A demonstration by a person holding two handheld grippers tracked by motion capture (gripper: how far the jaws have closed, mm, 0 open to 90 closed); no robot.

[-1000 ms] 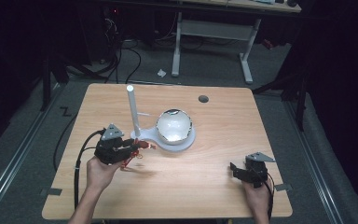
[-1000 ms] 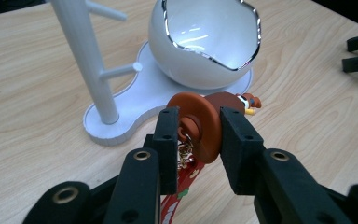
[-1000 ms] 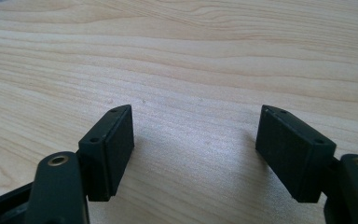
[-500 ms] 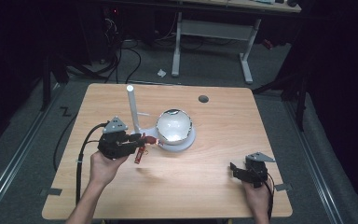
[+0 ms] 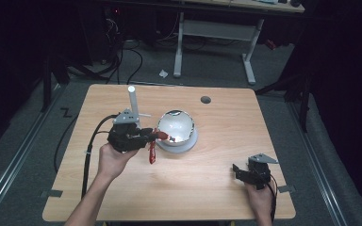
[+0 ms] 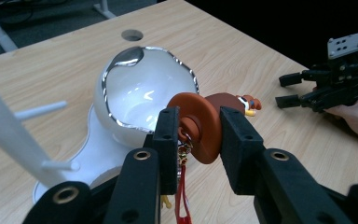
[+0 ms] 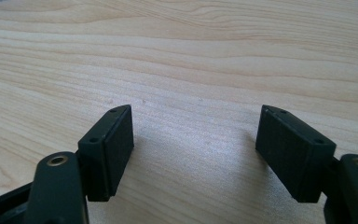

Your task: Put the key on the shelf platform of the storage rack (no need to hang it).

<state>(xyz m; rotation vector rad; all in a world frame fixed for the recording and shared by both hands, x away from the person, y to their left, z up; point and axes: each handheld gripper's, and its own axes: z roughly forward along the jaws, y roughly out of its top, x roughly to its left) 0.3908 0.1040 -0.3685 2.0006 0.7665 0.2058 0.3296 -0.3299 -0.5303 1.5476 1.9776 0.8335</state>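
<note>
My left gripper (image 5: 150,137) (image 6: 198,140) is shut on an orange-brown keychain figure (image 6: 200,126), held just above the table. Its red strap (image 5: 152,151) dangles below the jaws. The figure's head points toward a white stand with a shiny bowl (image 5: 176,127) (image 6: 135,93), which sits right beside the jaws. A white post with small pegs (image 5: 133,101) (image 6: 0,130) rises from the stand's left end. My right gripper (image 5: 239,170) (image 7: 193,144) rests open near the table's front right, nothing between its pads; the left gripper view also catches it (image 6: 298,91).
The wooden table (image 5: 226,141) has a round cable hole (image 5: 205,100) at the back. A black cable (image 5: 92,141) trails from the left gripper off the front left. A desk frame and cables stand on the dark floor behind.
My left gripper has lifted the keychain off the table and carried it right, toward the white bowl; the strap now hangs free. The right gripper has stayed put.
</note>
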